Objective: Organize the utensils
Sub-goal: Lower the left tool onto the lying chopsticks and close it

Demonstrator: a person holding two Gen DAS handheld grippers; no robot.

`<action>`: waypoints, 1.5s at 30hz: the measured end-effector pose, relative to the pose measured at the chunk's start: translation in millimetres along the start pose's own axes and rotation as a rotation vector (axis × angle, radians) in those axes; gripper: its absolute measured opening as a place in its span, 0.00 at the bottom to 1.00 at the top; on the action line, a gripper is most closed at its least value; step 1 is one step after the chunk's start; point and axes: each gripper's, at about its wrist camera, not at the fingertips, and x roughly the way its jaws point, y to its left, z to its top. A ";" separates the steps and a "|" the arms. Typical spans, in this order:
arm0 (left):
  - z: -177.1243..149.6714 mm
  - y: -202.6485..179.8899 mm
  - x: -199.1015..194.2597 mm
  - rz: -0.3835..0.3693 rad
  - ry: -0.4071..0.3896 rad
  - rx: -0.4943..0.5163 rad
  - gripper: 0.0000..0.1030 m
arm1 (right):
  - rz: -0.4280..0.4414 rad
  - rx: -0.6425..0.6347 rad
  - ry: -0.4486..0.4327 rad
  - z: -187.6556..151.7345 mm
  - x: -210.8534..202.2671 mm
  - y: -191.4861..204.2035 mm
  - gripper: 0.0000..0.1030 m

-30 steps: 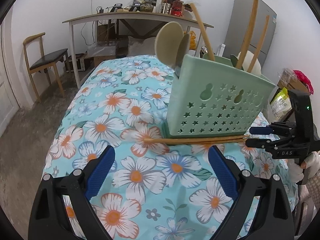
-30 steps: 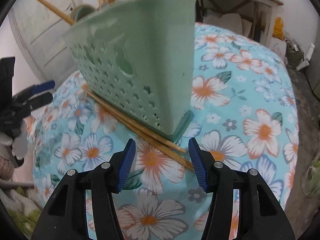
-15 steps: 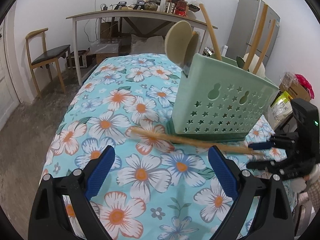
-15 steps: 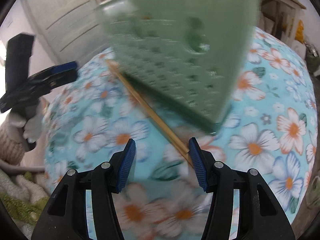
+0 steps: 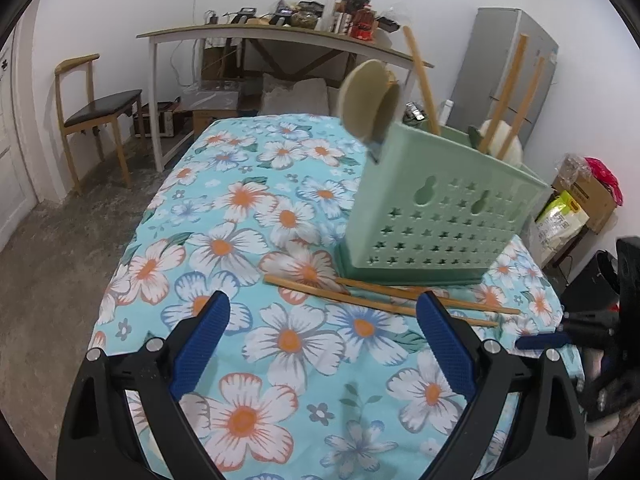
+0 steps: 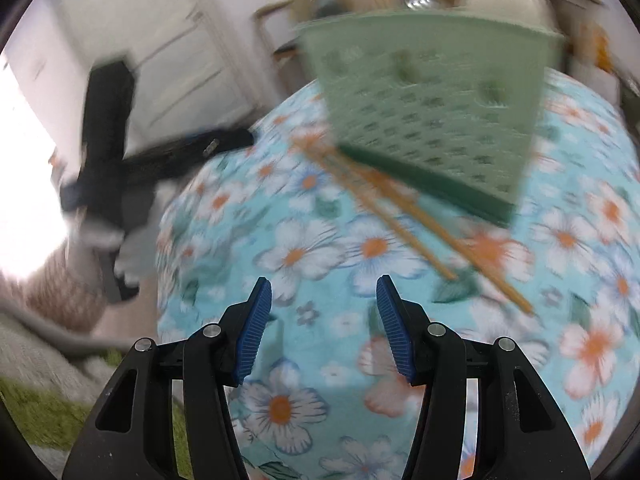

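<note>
Both jaws gape empty; 2 chopsticks (image 5: 380,298) lie against the caddy (image 5: 436,216), bare cloth (image 5: 280,360) nearer.

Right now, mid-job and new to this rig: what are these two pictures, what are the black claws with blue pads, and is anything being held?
Each picture comes from a fisheye camera on a hand-held gripper, looking along its two fingers. One view shows the left gripper, the other the right gripper. Both are open and hold nothing. On the flowered tablecloth stands a green utensil holder with wooden spoons and sticks in it. Two loose chopsticks lie crossed before its base. The right-hand view is blurred.
</note>
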 end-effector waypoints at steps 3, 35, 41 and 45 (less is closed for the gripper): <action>-3.2 -15.5 -5.6 -0.053 -0.020 0.069 0.89 | -0.069 0.135 -0.062 0.4 -17.7 -25.1 0.50; -58.5 -183.1 93.6 -0.121 0.074 1.228 0.36 | -0.121 0.668 -0.168 -38.8 -43.4 -111.7 0.52; -34.9 -178.7 107.0 -0.259 0.188 1.174 0.32 | -0.110 0.671 -0.170 -37.9 -43.7 -109.8 0.52; -33.8 -184.2 111.7 -0.283 0.209 1.214 0.19 | -0.115 0.671 -0.180 -37.9 -48.0 -107.5 0.52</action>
